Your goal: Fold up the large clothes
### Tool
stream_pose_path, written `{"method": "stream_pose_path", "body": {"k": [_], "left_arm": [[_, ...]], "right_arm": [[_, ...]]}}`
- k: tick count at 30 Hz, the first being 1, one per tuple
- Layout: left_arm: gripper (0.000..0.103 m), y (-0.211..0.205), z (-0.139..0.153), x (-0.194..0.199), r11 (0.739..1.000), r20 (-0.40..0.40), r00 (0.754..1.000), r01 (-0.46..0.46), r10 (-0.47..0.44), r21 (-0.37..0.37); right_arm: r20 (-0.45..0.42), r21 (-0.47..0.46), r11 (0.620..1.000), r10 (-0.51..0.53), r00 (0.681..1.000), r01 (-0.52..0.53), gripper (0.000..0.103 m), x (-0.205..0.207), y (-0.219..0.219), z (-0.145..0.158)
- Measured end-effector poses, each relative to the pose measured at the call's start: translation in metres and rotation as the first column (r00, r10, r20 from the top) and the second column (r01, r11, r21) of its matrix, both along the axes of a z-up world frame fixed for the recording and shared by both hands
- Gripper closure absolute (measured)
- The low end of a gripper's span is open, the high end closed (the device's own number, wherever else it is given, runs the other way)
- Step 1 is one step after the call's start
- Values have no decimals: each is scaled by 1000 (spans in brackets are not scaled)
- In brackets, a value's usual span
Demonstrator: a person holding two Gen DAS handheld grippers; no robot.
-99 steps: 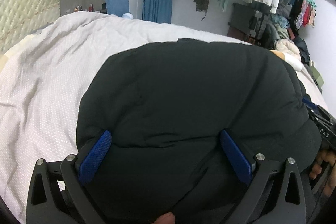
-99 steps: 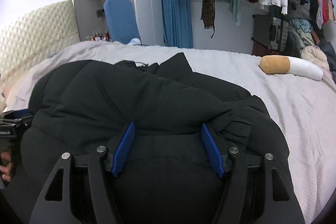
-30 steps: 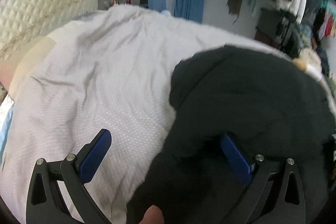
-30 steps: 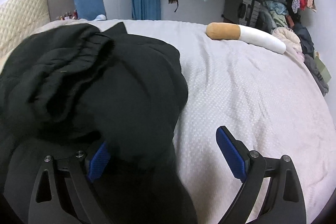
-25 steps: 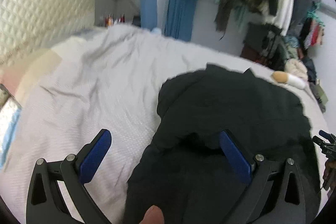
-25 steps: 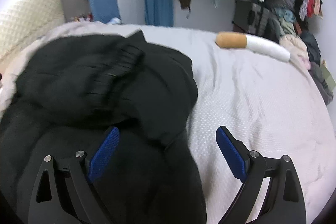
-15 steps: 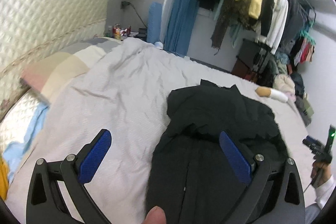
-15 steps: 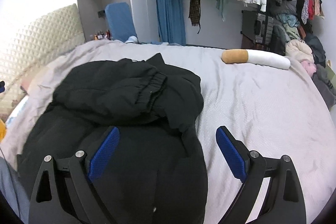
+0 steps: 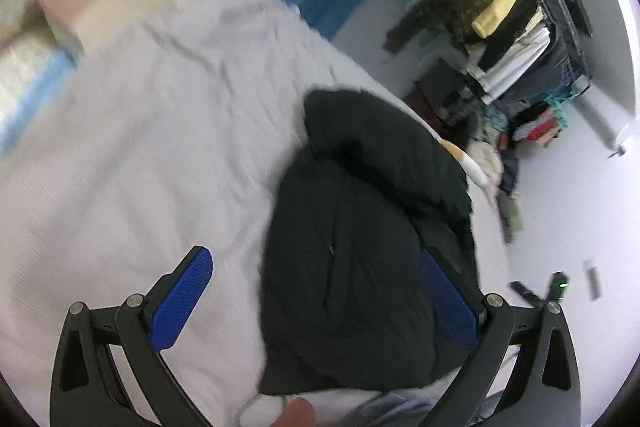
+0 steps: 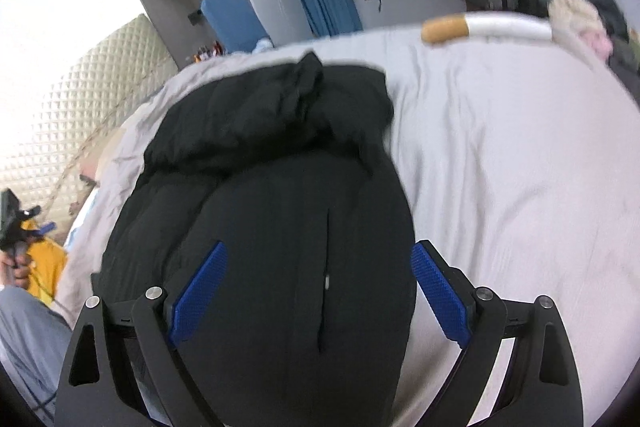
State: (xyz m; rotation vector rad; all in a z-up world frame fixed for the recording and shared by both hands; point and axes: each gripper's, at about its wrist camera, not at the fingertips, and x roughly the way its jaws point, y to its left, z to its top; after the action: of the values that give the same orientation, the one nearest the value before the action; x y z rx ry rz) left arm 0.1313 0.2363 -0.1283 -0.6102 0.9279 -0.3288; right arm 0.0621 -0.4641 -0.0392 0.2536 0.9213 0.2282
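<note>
A black padded jacket [image 10: 276, 211] is seen lying on the bed [image 10: 500, 163], folded into a compact bundle, with its upper part doubled over at the far end. The jaws of the left gripper [image 9: 316, 303] and the right gripper [image 10: 320, 287] are held wide apart above it, nothing being gripped. A cigarette-shaped pillow [image 10: 486, 27] is seen at the bed's far right.

A grey-white bed [image 10: 500, 155] carries 1 black jacket [image 10: 280, 187] and 1 cigarette-shaped pillow [image 10: 486, 27].

no readable text, labels or numbers; views perhaps too blurred.
</note>
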Motion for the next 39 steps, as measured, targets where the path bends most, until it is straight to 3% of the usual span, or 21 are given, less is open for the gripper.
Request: {"method": "stream_pose_path", "body": {"k": [6,12,17,21,23,25,28,33,35,39], "left_arm": [[2,-25,-81,4,992,-107,992,53,-65,-111],[9,-55,-124,-1,979,-147,978,125,-149,-162],[14,-80,-130,-1,961,-139,968,180,-211,-209],[14,-84,-116,-5,917,-50,966,224,-254,-331],[14,-82,-113,-5,909,-32,967,224,-251,-352],[14,-77,-115,-6,914,-50,971,202,-234,-352],[14,-75,-128,-5,946,-110,974,162,-199,-282],[14,-84,-147,-2,967,-163,969,150,-186,-207],[14,-91,-147,0,963,-167,967,154,-193,-221],[14,-104,-137,3,930,-113,962,202,-247,-308]], "right_arm": [[-115,116,992,-32,993,46,14,-24,-16,-45],[-211,177,978,-70,975,109,15,-35,-26,-87],[-276,302,944,-48,960,134,15,-36,-23,-111],[-235,352,932,-3,972,88,15,-38,-12,-98],[-203,390,918,18,979,64,15,-39,-8,-89],[-166,426,904,35,985,40,15,-42,-6,-80],[-141,434,901,46,989,20,15,-45,-3,-77],[-260,378,923,25,965,78,15,-42,-4,-107],[-298,393,916,49,953,75,15,-44,0,-118],[-223,476,879,111,968,9,15,-43,13,-105]]}}
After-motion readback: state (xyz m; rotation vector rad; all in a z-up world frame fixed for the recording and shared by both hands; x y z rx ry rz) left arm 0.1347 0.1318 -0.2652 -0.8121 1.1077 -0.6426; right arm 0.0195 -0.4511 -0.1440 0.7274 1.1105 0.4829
